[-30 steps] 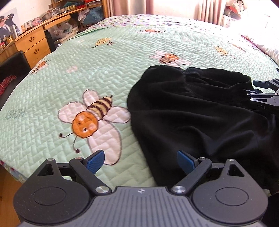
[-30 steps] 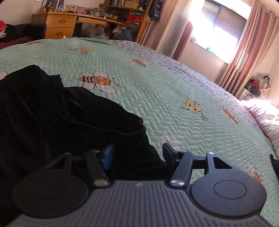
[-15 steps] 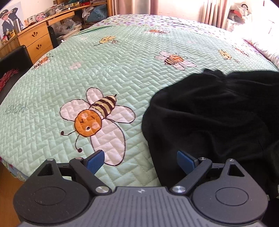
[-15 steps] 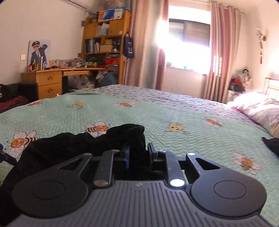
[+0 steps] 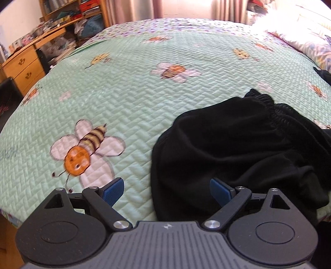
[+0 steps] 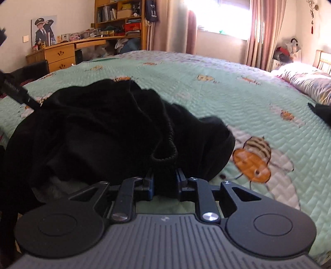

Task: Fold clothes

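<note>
A black garment (image 5: 238, 144) with an elastic waistband lies bunched on the green bee-patterned bedspread (image 5: 134, 93). In the left wrist view my left gripper (image 5: 166, 191) stands open just above the garment's near-left edge, with its blue pads (image 5: 114, 189) apart and pressing on nothing. In the right wrist view my right gripper (image 6: 164, 184) is shut on a fold of the black garment (image 6: 103, 134) near its waistband, and the cloth rises in a heap in front of it. Part of the left tool (image 6: 14, 91) shows at the far left edge.
A wooden desk with drawers (image 6: 60, 55) and cluttered shelves (image 6: 122, 16) stand beyond the bed's far side. Pillows (image 6: 306, 80) lie at the head on the right. Another dark item (image 6: 322, 111) rests at the bed's right edge. Curtains (image 6: 256, 31) frame a bright window.
My right gripper closed on the garment's waistband fold and dragged it sideways across the bedspread. The garment bunched up and shifted in the left wrist view; the left gripper stayed open and moved a little.
</note>
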`<state>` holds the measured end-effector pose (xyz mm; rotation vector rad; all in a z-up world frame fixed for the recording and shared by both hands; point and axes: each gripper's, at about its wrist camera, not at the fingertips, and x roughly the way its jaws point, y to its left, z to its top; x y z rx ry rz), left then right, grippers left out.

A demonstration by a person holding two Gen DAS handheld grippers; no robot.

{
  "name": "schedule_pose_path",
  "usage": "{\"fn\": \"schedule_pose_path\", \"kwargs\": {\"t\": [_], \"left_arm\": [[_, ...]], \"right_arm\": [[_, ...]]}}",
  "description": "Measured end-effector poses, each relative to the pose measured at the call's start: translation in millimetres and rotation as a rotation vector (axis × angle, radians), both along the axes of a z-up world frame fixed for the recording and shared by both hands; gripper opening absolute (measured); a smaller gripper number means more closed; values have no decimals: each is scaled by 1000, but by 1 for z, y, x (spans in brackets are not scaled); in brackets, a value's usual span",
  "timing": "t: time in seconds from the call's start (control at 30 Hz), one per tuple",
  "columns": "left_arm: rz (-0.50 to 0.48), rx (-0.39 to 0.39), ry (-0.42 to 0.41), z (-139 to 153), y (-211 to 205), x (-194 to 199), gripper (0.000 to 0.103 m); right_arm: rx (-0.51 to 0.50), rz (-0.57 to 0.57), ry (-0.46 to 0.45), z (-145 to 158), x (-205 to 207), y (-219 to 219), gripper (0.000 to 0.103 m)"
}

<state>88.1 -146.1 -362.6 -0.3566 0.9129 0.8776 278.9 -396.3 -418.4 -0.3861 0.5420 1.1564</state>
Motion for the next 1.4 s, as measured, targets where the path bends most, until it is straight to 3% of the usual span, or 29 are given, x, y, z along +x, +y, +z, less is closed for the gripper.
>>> {"fn": "schedule_pose_path", "kwargs": {"t": [0.1, 0.17, 0.27, 0.5, 0.7, 0.87, 1.0, 1.3, 1.4], "left_arm": [[-26, 14, 9, 5, 0, 18, 91], [-40, 22, 8, 8, 3, 31, 97], [12, 48, 45, 4, 15, 47, 97], [67, -33, 10, -4, 36, 45, 95], [-22, -76, -52, 8, 56, 82, 95], [-123, -22, 37, 6, 62, 153, 97], [-145, -29, 108, -6, 69, 198, 97], [-177, -48, 171, -13, 69, 228, 96], [-190, -50, 241, -24, 67, 237, 91]], "right_arm": [[13, 6, 18, -3, 3, -4, 22], [20, 14, 18, -4, 3, -5, 22], [43, 8, 42, -7, 5, -10, 22], [94, -21, 140, -12, 17, -18, 23], [89, -18, 132, -14, 15, -17, 23], [86, -17, 131, -13, 17, -18, 23], [92, -17, 147, -13, 21, -18, 23], [129, -9, 189, -16, 26, -24, 23], [143, -8, 204, -17, 28, -26, 23]]}}
